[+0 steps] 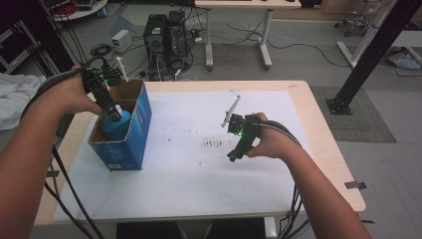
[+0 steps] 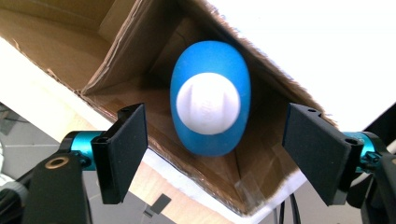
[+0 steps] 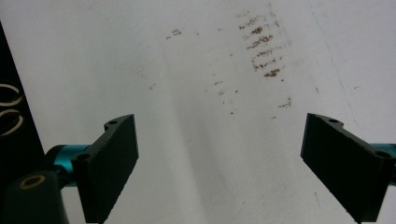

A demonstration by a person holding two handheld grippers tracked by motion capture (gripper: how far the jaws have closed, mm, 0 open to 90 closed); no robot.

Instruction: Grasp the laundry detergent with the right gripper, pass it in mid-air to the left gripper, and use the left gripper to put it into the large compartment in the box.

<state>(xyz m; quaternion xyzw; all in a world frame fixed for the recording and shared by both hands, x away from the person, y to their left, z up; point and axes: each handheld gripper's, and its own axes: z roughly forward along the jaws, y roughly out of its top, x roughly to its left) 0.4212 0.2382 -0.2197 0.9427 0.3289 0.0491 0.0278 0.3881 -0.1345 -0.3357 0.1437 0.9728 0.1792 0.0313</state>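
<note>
My left tongs (image 2: 212, 154) hang spread over the mouth of the box, both pads clear of everything, with the blue bottle below and between them but untouched. My right tongs (image 3: 219, 163) are spread wide as well, pinching nothing, pointing down at bare white sheet.

From largest to smallest: the worktop (image 1: 323, 149) is pale wood, and a white sheet (image 1: 199, 169) covers most of it. On the sheet's left part stands the blue cardboard box (image 1: 137, 134), open at the top with its brown flaps and inner walls showing. Inside it sits the blue bottle (image 2: 210, 98), upright with its round white cap (image 2: 208, 103) facing up at my left camera; it rests against the box's inner corner (whether it touches the wall I cannot tell). Near the middle of the sheet is a small patch of brown smudges (image 1: 213, 143), which also shows ahead of my right tongs in the right gripper view. My right hand (image 1: 271, 139) rests low on the sheet, well apart from the box, and my left hand (image 1: 74, 94) is held above the box's far end.

As I judge it, the main step is done: the 1 bottle is in the box and I have let go. What is left looks small, namely drawing my left tongs clear of the box, and perhaps folding the flaps shut, since the box is open.
</note>
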